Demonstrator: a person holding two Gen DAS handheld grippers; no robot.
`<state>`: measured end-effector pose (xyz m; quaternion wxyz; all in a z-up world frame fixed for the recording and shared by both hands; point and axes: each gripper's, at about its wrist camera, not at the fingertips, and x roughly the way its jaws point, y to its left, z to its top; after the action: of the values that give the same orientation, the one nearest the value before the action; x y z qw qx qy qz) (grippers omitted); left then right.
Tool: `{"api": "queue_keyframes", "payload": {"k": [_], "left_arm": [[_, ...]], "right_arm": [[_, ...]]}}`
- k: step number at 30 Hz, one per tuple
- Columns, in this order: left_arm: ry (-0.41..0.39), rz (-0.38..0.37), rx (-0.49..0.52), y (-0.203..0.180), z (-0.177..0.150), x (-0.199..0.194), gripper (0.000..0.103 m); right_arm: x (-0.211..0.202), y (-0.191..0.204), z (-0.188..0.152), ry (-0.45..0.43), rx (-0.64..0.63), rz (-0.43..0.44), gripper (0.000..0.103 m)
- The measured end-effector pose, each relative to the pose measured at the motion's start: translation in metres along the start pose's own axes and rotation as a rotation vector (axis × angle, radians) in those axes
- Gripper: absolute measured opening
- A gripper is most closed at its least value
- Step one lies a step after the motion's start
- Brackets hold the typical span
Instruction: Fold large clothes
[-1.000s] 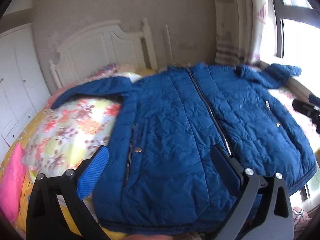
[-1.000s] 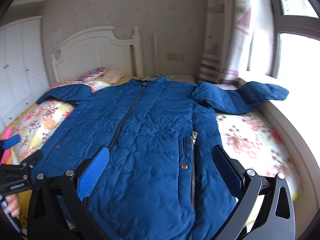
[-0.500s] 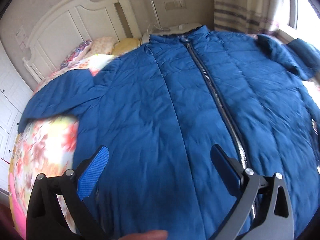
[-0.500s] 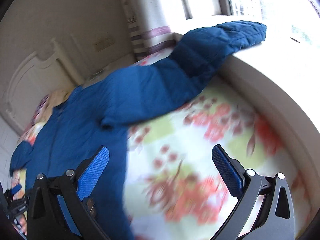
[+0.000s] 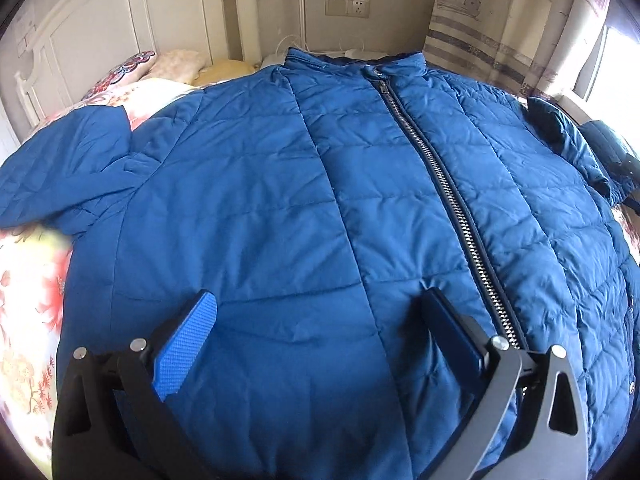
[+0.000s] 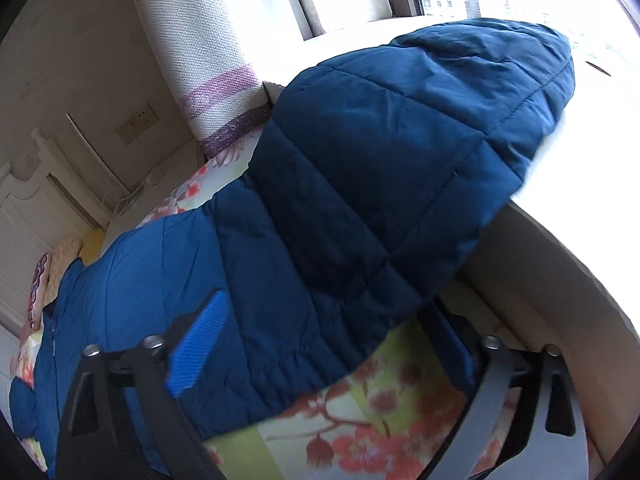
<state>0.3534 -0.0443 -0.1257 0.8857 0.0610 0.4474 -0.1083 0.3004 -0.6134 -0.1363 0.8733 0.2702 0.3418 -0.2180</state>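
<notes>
A bed with a floral cover fills the room beneath both of my tools, its white headboard far ahead of the left hand-held gripper. Spread face-up across that bed is the blue quilted jacket, zipped shut, its collar at the far end beyond the left hand-held gripper and its body directly under it. I see the metal zipper run from the collar down to just beside the right-side finger of that tool. One sleeve lies out to the left of the left hand-held gripper, over the floral cover.

In the right wrist view, the other sleeve stretches away ahead of my right hand-held gripper, its cuff end lying up on the bright window ledge beside a striped curtain. The sleeve's lower edge sits between this tool's fingers, which are closing around it; I cannot see the pads pressing the fabric yet.

My left hand-held gripper stands wide apart above the jacket's front panel and holds nothing. A wall socket shows beyond the collar.
</notes>
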Motion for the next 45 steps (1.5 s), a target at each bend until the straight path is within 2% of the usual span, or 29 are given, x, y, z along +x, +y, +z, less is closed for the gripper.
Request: {"api": "queue_keyframes", "payload": {"k": [1,2,3,6,9,10,14,18,20,22,24,26,27,31,32,33,35,37,40,43,45], "left_arm": [[-0.002,0.002,0.0,-0.001,0.0,0.001,0.101],[-0.003,0.001,-0.001,-0.001,-0.001,0.0,0.101],[-0.005,-0.003,-0.003,-0.001,-0.002,-0.002,0.101],[-0.01,-0.011,-0.007,0.002,-0.003,-0.003,0.101],[-0.009,-0.012,-0.008,0.002,-0.004,-0.003,0.101],[-0.009,-0.012,-0.008,0.002,-0.004,-0.003,0.101],[-0.01,-0.012,-0.008,0.002,-0.005,-0.003,0.101],[-0.012,-0.016,-0.011,0.003,-0.005,-0.004,0.101],[-0.012,-0.018,-0.012,0.003,-0.005,-0.005,0.101],[-0.012,-0.018,-0.012,0.003,-0.005,-0.005,0.101],[-0.012,-0.018,-0.012,0.003,-0.005,-0.005,0.101],[-0.013,-0.019,-0.012,0.003,-0.004,-0.004,0.101],[-0.014,-0.018,-0.012,0.003,-0.005,-0.004,0.101],[-0.013,-0.018,-0.012,0.002,-0.003,-0.004,0.101],[-0.014,-0.019,-0.013,0.003,-0.005,-0.005,0.101],[-0.015,-0.021,-0.014,0.003,-0.005,-0.005,0.101],[-0.014,-0.019,-0.013,0.002,-0.005,-0.005,0.101],[-0.015,-0.021,-0.014,0.003,-0.005,-0.005,0.101],[-0.014,-0.017,-0.012,0.002,-0.005,-0.005,0.101],[-0.014,0.008,-0.002,0.0,-0.005,-0.007,0.101],[-0.02,0.041,0.009,-0.007,-0.005,-0.013,0.099]], "right_arm": [[0.003,0.002,0.001,0.001,-0.002,0.003,0.07],[0.003,0.004,0.001,-0.011,-0.013,0.005,0.052],[0.0,0.008,-0.001,-0.035,-0.026,0.005,0.042],[-0.019,0.028,-0.009,-0.145,-0.09,0.055,0.031],[-0.043,0.059,-0.019,-0.186,-0.16,0.164,0.03],[-0.055,0.076,-0.022,-0.202,-0.187,0.231,0.03],[-0.088,0.142,-0.041,-0.224,-0.345,0.386,0.03],[-0.108,0.211,-0.084,-0.197,-0.555,0.481,0.03],[-0.107,0.245,-0.115,-0.135,-0.673,0.523,0.029],[-0.106,0.268,-0.155,-0.082,-0.798,0.496,0.029],[-0.089,0.288,-0.198,-0.032,-0.963,0.397,0.029],[-0.072,0.292,-0.225,0.036,-1.042,0.331,0.03],[-0.065,0.29,-0.225,0.054,-1.053,0.311,0.03],[-0.065,0.275,-0.209,0.136,-0.963,0.364,0.034],[-0.069,0.268,-0.208,0.156,-0.934,0.367,0.045],[-0.077,0.262,-0.204,0.184,-0.892,0.384,0.066],[-0.098,0.251,-0.198,0.213,-0.805,0.436,0.089],[-0.119,0.232,-0.194,0.135,-0.77,0.393,0.089],[-0.136,0.195,-0.191,0.005,-0.72,0.245,0.088],[-0.128,0.163,-0.182,0.001,-0.632,0.158,0.073],[-0.111,0.143,-0.179,0.031,-0.568,0.106,0.058]]}}
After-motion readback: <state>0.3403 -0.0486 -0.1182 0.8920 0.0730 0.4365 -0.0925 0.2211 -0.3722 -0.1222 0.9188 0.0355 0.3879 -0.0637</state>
